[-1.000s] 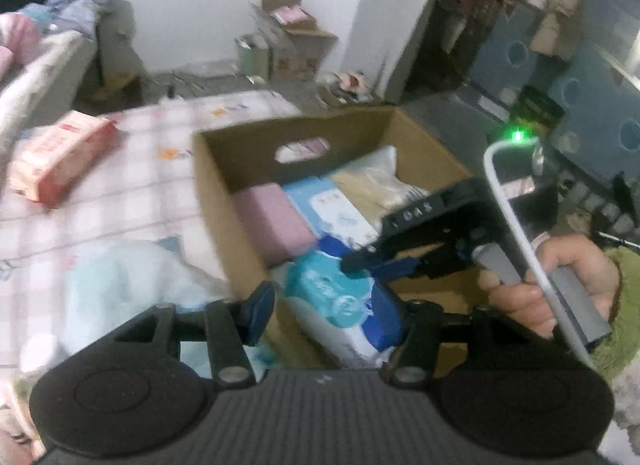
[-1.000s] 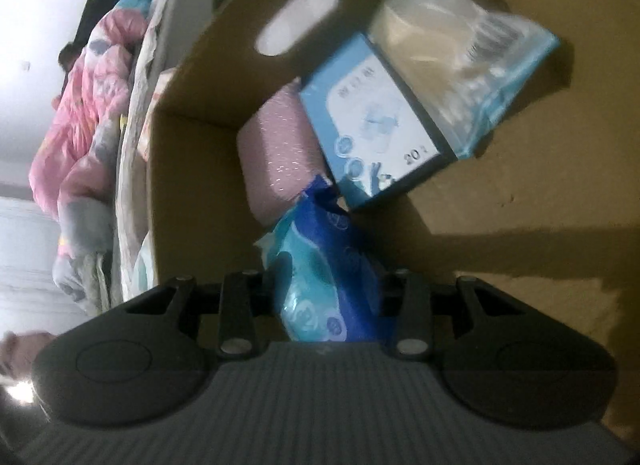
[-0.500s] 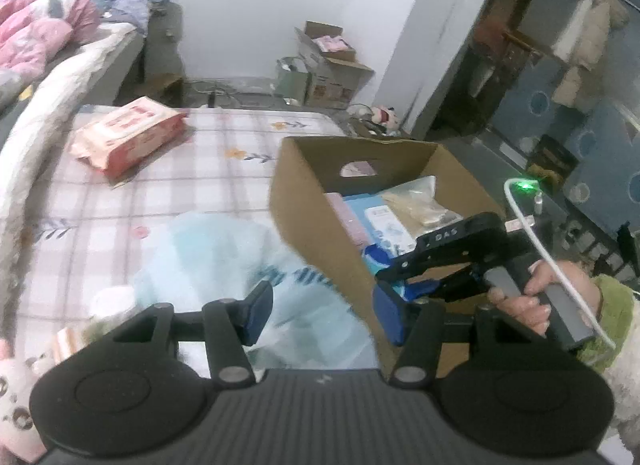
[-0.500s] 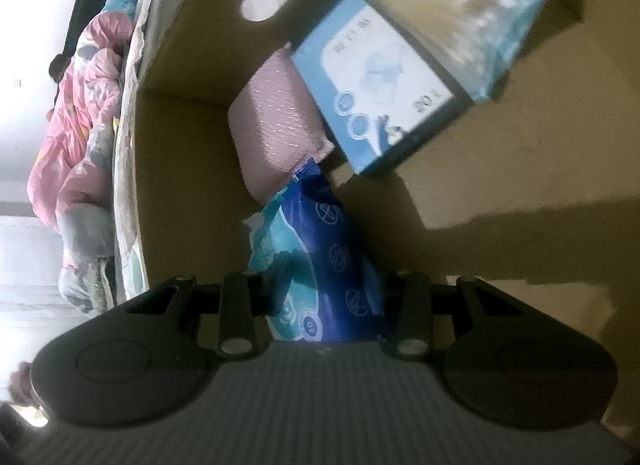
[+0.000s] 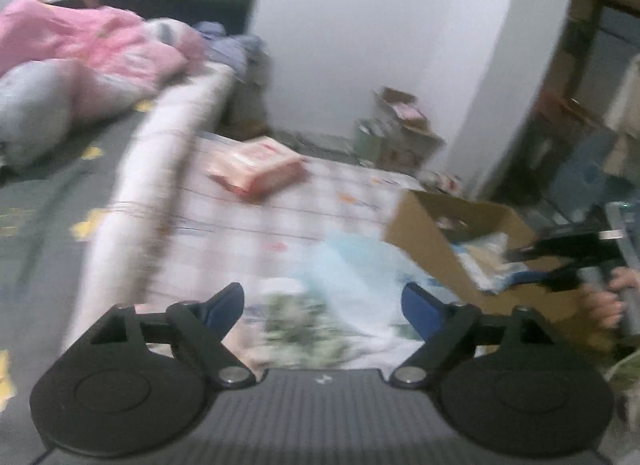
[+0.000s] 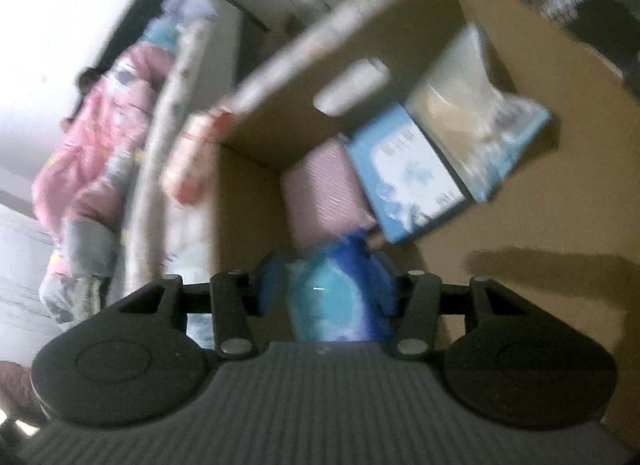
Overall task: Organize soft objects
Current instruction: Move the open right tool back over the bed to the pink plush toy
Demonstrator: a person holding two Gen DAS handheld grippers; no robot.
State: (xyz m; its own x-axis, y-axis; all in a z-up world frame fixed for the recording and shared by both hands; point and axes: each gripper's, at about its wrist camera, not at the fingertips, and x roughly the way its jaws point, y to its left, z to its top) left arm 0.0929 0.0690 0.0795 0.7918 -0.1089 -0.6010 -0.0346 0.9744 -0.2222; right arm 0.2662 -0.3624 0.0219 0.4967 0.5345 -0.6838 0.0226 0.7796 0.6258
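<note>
Left wrist view, badly blurred: the left claw (image 5: pixel 324 301) has just been opening and its blue pads stand wide apart with nothing between them. It points out over the checked bed (image 5: pixel 256 225). Just beyond the pads lies a pale blue soft bundle (image 5: pixel 352 265), slightly right of centre, touching the near left wall of the cardboard box (image 5: pixel 432 249). Farther off, left of centre, sits a pink pack (image 5: pixel 260 167), its long axis running left to right. Either looks like the next pick; the left claw is clearly the nearer one.

Right wrist view: the right claw (image 6: pixel 328 289) hangs over the box, its jaws just been opening around a blue wipes pack (image 6: pixel 340 301). A gap shows at the left pad, so the grip looks released, though blur hides the right pad. Beyond it, in the box, lie a mauve pad (image 6: pixel 320 189), a light blue packet (image 6: pixel 412 173) and a clear bag (image 6: pixel 476 121), side by side.
</note>
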